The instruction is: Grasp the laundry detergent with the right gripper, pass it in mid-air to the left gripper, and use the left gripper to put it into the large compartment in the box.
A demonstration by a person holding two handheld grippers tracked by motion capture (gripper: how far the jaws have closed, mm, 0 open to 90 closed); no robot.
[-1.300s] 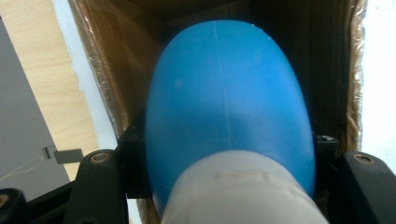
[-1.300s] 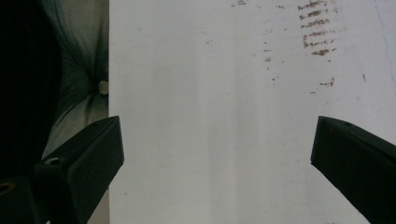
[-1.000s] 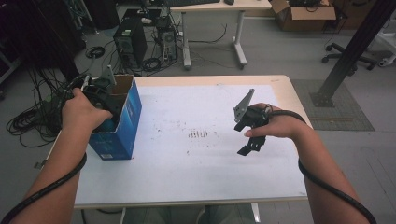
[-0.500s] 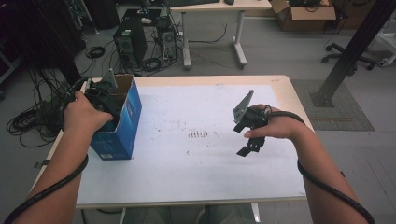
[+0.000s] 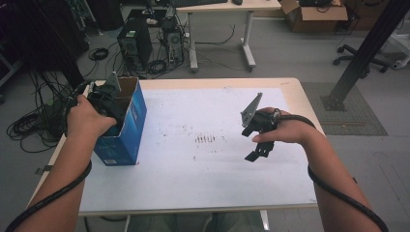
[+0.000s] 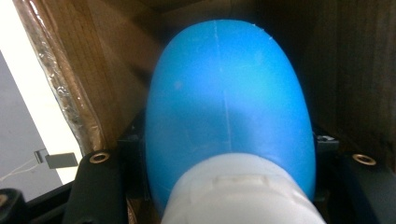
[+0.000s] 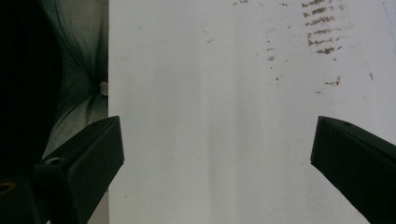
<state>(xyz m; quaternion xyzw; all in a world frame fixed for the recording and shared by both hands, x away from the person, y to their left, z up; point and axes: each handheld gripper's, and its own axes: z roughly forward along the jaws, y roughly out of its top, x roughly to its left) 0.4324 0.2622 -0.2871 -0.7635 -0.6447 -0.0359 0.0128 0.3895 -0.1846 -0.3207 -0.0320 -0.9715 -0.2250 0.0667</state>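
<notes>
My left gripper (image 5: 107, 99) reaches down into an open blue cardboard box (image 5: 123, 133) at the table's left edge. In the left gripper view its jaws (image 6: 229, 156) are shut on a smooth blue rounded object (image 6: 229, 88) with a white cap (image 6: 245, 198) at the near end. The box's brown inner walls (image 6: 107, 79) surround it. My right gripper (image 5: 258, 151) hangs just above the white tabletop (image 5: 193, 164) at centre right. Its jaws (image 7: 217, 140) stand wide open with bare table between them.
Dark smudges (image 5: 208, 140) mark the middle of the white table. On the floor beyond the far edge stand computer towers (image 5: 133, 41), cables and a second desk (image 5: 220, 7). A black post (image 5: 358, 53) rises at the right. Tangled cables (image 5: 34, 121) lie left of the table.
</notes>
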